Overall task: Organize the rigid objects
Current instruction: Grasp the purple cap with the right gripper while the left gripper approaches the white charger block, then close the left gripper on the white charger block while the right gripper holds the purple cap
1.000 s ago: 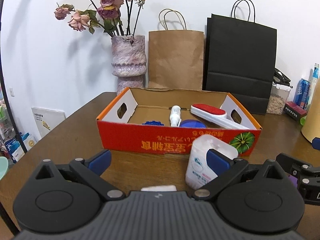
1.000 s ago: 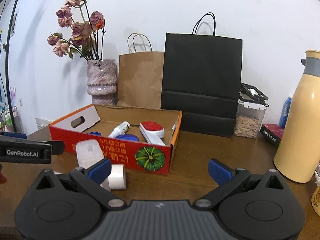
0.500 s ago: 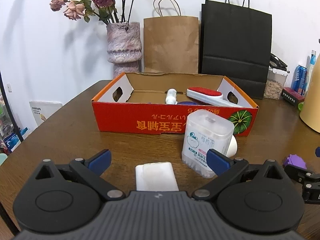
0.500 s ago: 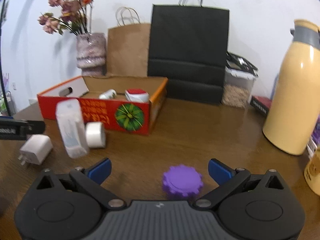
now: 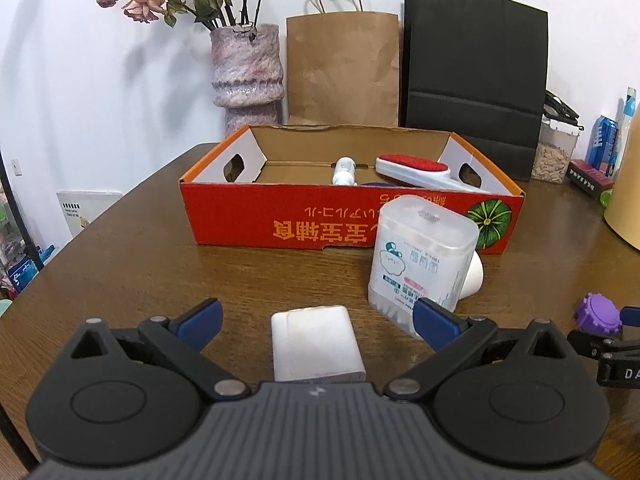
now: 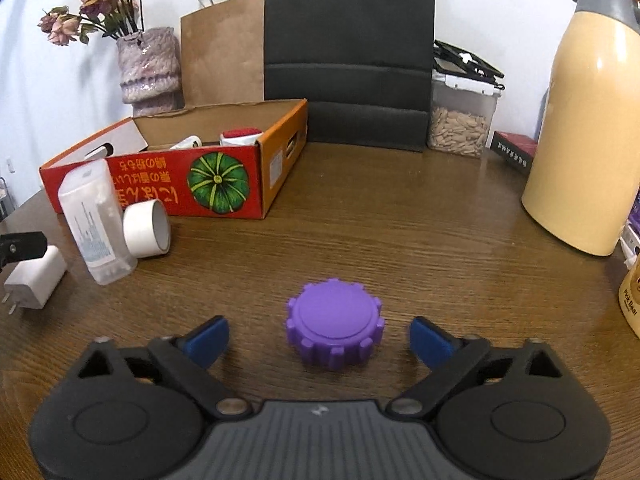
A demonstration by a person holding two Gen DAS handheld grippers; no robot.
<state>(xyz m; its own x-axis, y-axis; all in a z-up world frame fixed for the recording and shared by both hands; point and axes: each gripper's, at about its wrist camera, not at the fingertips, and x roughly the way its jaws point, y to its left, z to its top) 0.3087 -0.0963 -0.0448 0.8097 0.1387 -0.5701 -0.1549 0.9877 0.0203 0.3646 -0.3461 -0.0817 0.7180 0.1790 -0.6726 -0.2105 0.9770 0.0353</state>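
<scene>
A red cardboard box (image 5: 280,224) (image 6: 160,184) stands on the wooden table and holds a red-and-white lint brush (image 5: 416,170), a white bottle (image 5: 345,171) and a blue item. My left gripper (image 5: 318,318) is open, with a white charger block (image 5: 316,342) (image 6: 34,278) lying between its fingers. A clear cotton-swab box (image 5: 420,256) (image 6: 96,224) and a white tape roll (image 6: 146,229) stand in front of the red box. My right gripper (image 6: 320,338) is open around a purple toothed cap (image 6: 334,326), which also shows in the left wrist view (image 5: 598,314).
A flower vase (image 5: 246,68), a brown paper bag (image 5: 344,68) and a black paper bag (image 5: 474,76) stand behind the box. At the right are a seed container (image 6: 460,120), a cream thermos (image 6: 588,128) and a dark red box (image 6: 514,152).
Both grippers have pulled back and lowered toward the table. The charger block has come between the left fingers and the purple cap between the right fingers.
</scene>
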